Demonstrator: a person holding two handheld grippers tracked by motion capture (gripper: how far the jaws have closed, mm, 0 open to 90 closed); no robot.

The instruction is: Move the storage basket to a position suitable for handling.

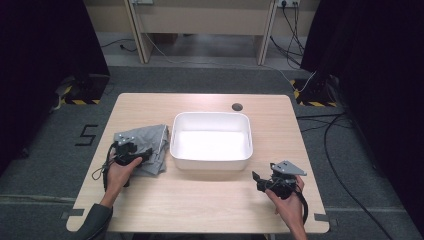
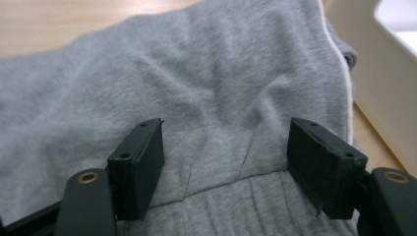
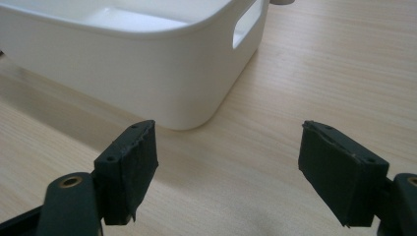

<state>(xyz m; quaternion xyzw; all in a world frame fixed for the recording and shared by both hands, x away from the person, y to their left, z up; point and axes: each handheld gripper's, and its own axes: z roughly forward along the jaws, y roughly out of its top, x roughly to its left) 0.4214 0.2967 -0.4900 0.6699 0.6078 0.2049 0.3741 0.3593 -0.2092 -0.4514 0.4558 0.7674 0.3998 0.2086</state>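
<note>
Resting left of centre in the high view: grey sweatshirt (image 1: 142, 147), crumpled on the counter (image 1: 200, 200), just beside the white plastic tub (image 1: 211, 159). Hovering over the sweatshirt, released: left hand-held gripper (image 2: 226, 167). Pointing at the tub, lower right, released and empty: right hand-held gripper (image 3: 228, 172).

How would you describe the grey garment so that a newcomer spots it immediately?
Start at the wooden table and find the white tub at its centre. Directly left of it lies the grey garment, crumpled, soft and fleecy, unlike the rigid tub.
</note>
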